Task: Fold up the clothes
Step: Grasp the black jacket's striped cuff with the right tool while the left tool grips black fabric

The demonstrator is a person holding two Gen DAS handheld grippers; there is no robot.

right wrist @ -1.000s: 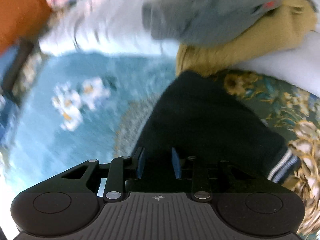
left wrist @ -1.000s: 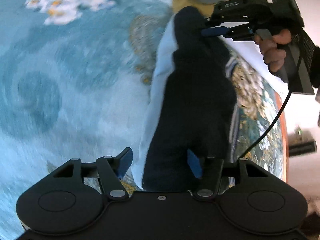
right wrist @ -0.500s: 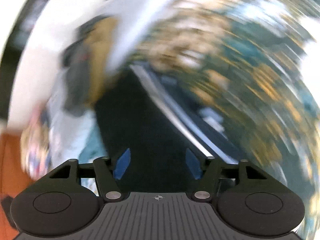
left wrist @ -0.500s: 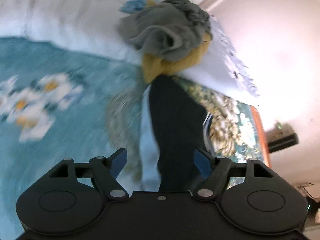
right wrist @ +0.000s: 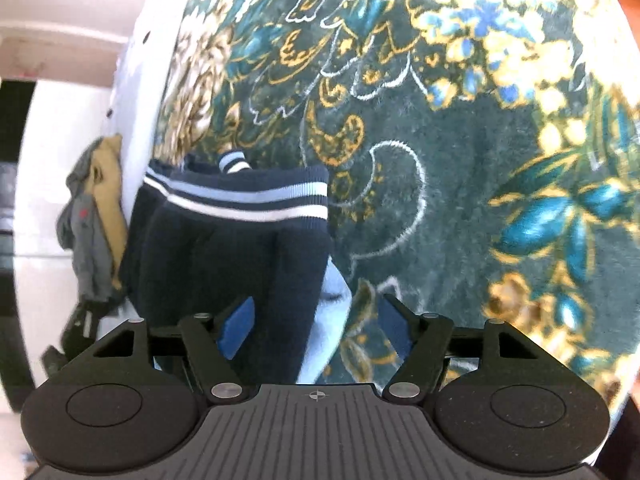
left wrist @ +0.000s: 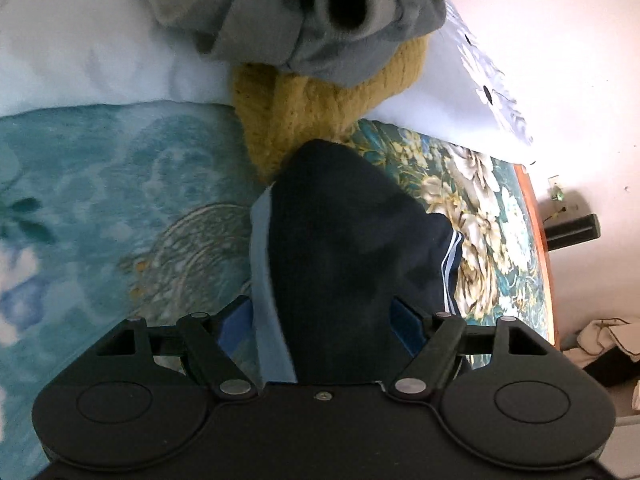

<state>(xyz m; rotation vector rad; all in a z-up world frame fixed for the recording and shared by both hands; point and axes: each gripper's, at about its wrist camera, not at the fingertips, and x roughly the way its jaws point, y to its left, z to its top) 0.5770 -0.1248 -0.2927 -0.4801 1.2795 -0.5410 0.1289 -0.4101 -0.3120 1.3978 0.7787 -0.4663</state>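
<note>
A navy garment (left wrist: 344, 248) with a light blue lining and a striped cuff lies folded on the bed. My left gripper (left wrist: 320, 322) is open, and the garment's near end lies between its wide-spread blue pads. In the right wrist view the same garment (right wrist: 224, 248) shows its white and light blue striped hem. My right gripper (right wrist: 316, 328) is open too, astride the garment's edge where the light blue lining (right wrist: 330, 320) peeks out. Neither gripper pinches the cloth.
A crumpled grey garment (left wrist: 304, 12) sits on a mustard knit sweater (left wrist: 312, 100) against a white pillow (left wrist: 80, 52), touching the navy garment's far end. Teal blanket (left wrist: 100, 200) lies left, dark floral blanket (right wrist: 460, 160) right. The bed's orange edge (left wrist: 536, 224) borders a pale wall.
My right gripper opened off the navy garment and swung round to its striped hem side. My left gripper stayed open and now faces the pillow and the clothes pile more closely.
</note>
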